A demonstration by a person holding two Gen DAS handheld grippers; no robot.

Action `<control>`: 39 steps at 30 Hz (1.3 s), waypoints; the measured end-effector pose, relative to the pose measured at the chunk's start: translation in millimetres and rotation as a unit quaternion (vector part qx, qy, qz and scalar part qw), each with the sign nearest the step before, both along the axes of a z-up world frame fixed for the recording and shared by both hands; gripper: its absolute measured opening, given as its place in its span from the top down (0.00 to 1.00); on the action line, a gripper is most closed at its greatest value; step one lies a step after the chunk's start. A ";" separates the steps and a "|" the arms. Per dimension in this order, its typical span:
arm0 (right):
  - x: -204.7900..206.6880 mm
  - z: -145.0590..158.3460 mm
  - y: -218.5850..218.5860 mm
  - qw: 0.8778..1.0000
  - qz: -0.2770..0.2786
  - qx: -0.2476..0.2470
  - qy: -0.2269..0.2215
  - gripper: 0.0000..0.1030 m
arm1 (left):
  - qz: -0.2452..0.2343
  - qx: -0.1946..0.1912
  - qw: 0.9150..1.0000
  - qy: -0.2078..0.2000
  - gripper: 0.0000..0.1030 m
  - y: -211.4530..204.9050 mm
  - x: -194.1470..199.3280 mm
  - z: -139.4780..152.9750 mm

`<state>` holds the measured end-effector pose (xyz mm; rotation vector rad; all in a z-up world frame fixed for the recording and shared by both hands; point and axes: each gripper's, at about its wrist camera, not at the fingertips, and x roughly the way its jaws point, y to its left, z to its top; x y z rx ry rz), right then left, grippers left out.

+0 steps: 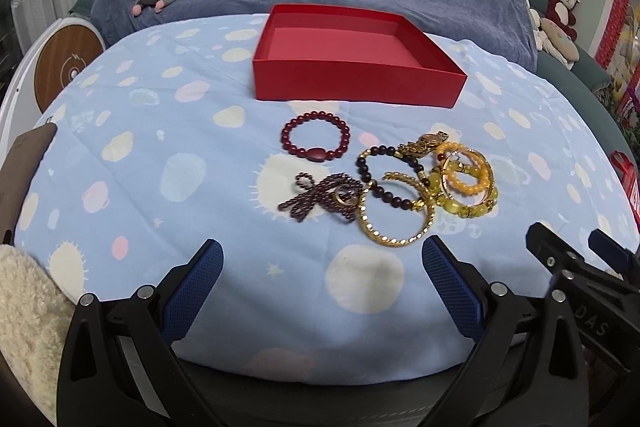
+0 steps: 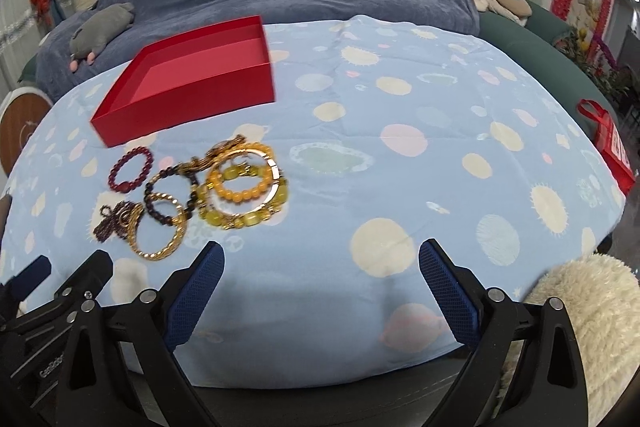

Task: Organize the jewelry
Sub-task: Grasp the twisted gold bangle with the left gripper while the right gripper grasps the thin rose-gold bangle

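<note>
While both tools gape empty, the jewelry pile [image 1: 394, 183] lies ahead of the left tool [image 1: 322, 257].

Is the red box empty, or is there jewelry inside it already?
Empty. The red box has no lid, and both views show only its bare pink floor. All the bracelets lie on the tablecloth in front of it.
</note>
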<state>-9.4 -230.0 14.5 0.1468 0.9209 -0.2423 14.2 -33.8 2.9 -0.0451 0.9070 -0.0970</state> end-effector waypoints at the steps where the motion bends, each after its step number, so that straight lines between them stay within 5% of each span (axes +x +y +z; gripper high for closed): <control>1: 0.3 0.8 -4.7 1.000 -0.003 0.007 -0.001 0.08 | 0.000 -0.005 1.000 0.006 0.08 -2.7 4.1 -1.5; 7: 9.5 8.3 -24.2 1.000 -0.014 0.006 0.001 0.08 | -0.011 -0.005 1.000 0.023 0.08 -31.3 20.6 -9.3; 13: 15.7 6.5 -35.4 1.000 -0.019 0.005 0.006 0.08 | -0.014 0.036 0.998 0.052 0.08 -54.4 39.3 -25.6; 16: 16.4 3.8 -38.7 1.000 -0.023 0.013 0.010 0.08 | -0.012 0.039 0.997 0.064 0.22 -57.4 46.1 -31.5; 20: 17.3 -0.3 -40.0 0.999 -0.025 0.020 0.016 0.08 | -0.011 0.052 0.996 0.067 0.25 -60.1 48.4 -32.9; 25: 17.5 -4.3 -36.0 0.999 -0.020 0.021 0.020 0.08 | -0.004 0.044 0.997 0.057 0.43 -56.4 48.2 -29.3; 39: 25.3 -1.9 -16.4 0.999 0.022 0.020 0.013 0.09 | 0.023 0.014 0.999 0.044 0.44 -4.6 31.3 -12.6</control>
